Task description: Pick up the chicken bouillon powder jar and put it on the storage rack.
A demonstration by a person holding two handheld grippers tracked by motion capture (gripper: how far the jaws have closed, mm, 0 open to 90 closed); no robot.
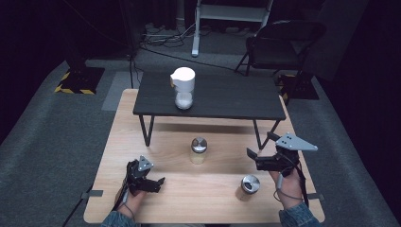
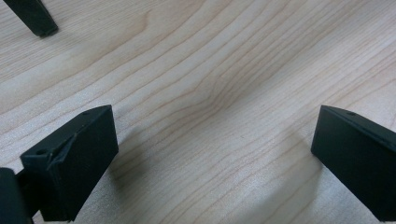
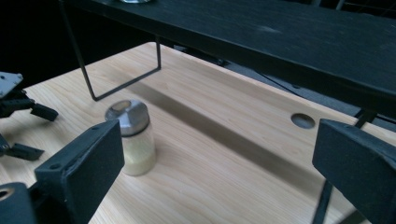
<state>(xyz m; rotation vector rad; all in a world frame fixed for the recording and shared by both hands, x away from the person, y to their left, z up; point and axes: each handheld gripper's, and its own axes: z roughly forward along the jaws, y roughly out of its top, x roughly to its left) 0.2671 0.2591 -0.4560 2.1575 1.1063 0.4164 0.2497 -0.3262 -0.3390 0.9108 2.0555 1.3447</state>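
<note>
Tongs [image 3: 212,163] apart — jar [image 3: 131,138] seemingly beyond.

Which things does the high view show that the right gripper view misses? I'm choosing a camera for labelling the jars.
High view alone: the second jar near the right gripper, the white container on the black shelf, the chair and the person's hands. Right gripper view alone: a round hole in the wooden table, and a close look at the pale contents of the middle jar. Both share the middle jar, the shelf, the table and the left gripper. Both grippers are open and hold nothing.
</note>
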